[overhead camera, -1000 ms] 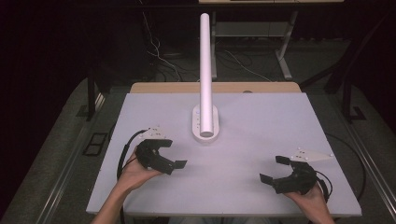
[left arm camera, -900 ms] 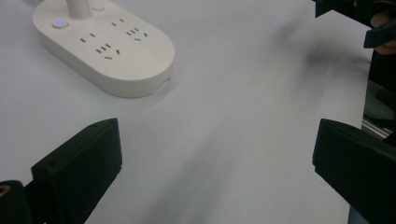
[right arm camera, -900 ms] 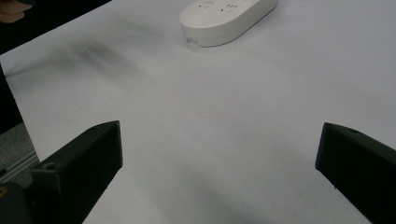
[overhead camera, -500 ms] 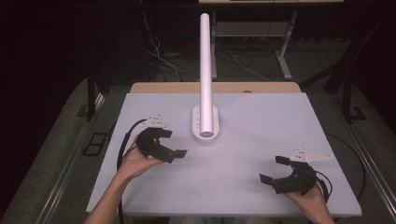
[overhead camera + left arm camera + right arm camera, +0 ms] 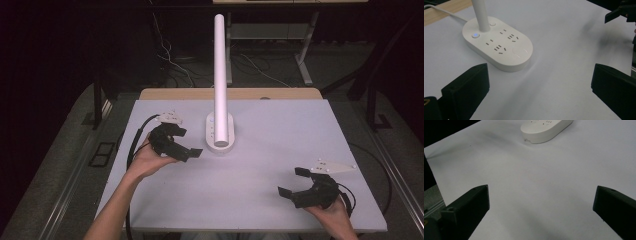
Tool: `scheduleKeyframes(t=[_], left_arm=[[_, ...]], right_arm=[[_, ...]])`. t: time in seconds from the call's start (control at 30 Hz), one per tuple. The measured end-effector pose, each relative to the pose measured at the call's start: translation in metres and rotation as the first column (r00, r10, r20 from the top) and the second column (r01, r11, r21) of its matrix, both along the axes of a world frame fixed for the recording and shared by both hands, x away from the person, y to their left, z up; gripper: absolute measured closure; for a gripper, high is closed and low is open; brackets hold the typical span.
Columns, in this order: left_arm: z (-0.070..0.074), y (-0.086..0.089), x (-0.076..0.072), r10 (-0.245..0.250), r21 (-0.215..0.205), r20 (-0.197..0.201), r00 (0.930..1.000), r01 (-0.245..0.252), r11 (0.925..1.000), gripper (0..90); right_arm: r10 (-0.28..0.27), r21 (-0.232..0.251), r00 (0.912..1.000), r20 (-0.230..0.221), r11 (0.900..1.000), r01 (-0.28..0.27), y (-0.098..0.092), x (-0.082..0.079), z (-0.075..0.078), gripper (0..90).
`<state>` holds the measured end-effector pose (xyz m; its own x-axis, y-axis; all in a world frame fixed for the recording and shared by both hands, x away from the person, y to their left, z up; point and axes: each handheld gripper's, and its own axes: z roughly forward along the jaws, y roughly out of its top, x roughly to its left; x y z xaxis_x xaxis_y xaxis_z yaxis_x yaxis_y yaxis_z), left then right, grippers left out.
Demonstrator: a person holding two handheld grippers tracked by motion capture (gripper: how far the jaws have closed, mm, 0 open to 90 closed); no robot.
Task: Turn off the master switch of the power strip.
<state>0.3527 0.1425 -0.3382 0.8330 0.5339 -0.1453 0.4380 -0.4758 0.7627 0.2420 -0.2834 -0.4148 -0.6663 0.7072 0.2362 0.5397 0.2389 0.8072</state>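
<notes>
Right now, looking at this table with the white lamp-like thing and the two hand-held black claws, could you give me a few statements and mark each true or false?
1. The white base has socket slots on its top. True.
2. A blue light glows on the base beside the upright white post. True.
3. The left gripper is clamped on the base. False: its fingers are spread wide, short of the base.
4. The right gripper holds a plug. False: it is open and holds nothing.
5. The left gripper is nearer the base than the right one. True.
</notes>
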Motion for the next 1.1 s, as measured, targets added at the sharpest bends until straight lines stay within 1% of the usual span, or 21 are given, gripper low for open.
scheduleKeyframes(t=[0.1, 0.17, 0.23, 0.27, 0.4, 0.5, 0.6, 0.97, 1.1], left_arm=[[0.002, -0.002, 0.004, 0.004, 0.003, 0.001, 1.0, -0.004, 1.0, 0.9], [0.002, -0.004, 0.008, 0.003, 0.005, 0.004, 1.0, -0.003, 1.0, 1.0], [0.002, -0.005, 0.01, 0.013, 0.005, 0.0, 0.9999, -0.013, 0.9999, 1.2], [0.002, -0.006, 0.013, 0.006, 0.008, 0.006, 1.0, -0.006, 1.0, 1.2], [0.0, -0.007, 0.02, 0.017, 0.004, -0.001, 0.9999, -0.017, 0.9998, 1.2], [-0.002, -0.007, 0.025, 0.024, -0.002, 0.002, 0.9997, -0.024, 0.9997, 1.3], [-0.003, -0.009, 0.031, 0.032, 0.005, 0.001, 0.9995, -0.032, 0.9995, 1.7], [0.0, -0.016, 0.051, 0.03, 0.034, -0.004, 0.9995, -0.03, 0.999, 1.8], [-0.002, -0.018, 0.057, 0.045, 0.027, -0.008, 0.999, -0.045, 0.9986, 2.0]], right_arm=[[-0.002, 0.004, 1.0, -0.004, 1.0, 0.002, 0.0, -0.001, 0.0, 0.2], [-0.001, 0.0, 1.0, 0.008, 1.0, 0.001, 0.0, 0.0, 0.0, 0.1], [-0.002, -0.001, 1.0, 0.006, 1.0, 0.002, 0.0, 0.0, 0.0, 0.1], [-0.004, -0.003, 1.0, 0.008, 1.0, 0.004, 0.0, 0.0, 0.0, 0.1], [-0.006, -0.01, 0.9999, 0.016, 1.0, 0.006, -0.001, 0.0, 0.001, 0.2], [-0.009, -0.009, 0.9998, 0.017, 1.0, 0.01, -0.001, 0.0, 0.001, 0.1], [-0.011, -0.011, 0.9997, 0.02, 1.0, 0.011, -0.002, 0.0, 0.001, 0.1], [-0.014, -0.012, 0.9997, 0.02, 1.0, 0.014, -0.003, -0.001, 0.001, 0.1], [-0.014, -0.014, 0.9997, 0.019, 1.0, 0.014, -0.003, -0.001, 0.001, 0.1]])
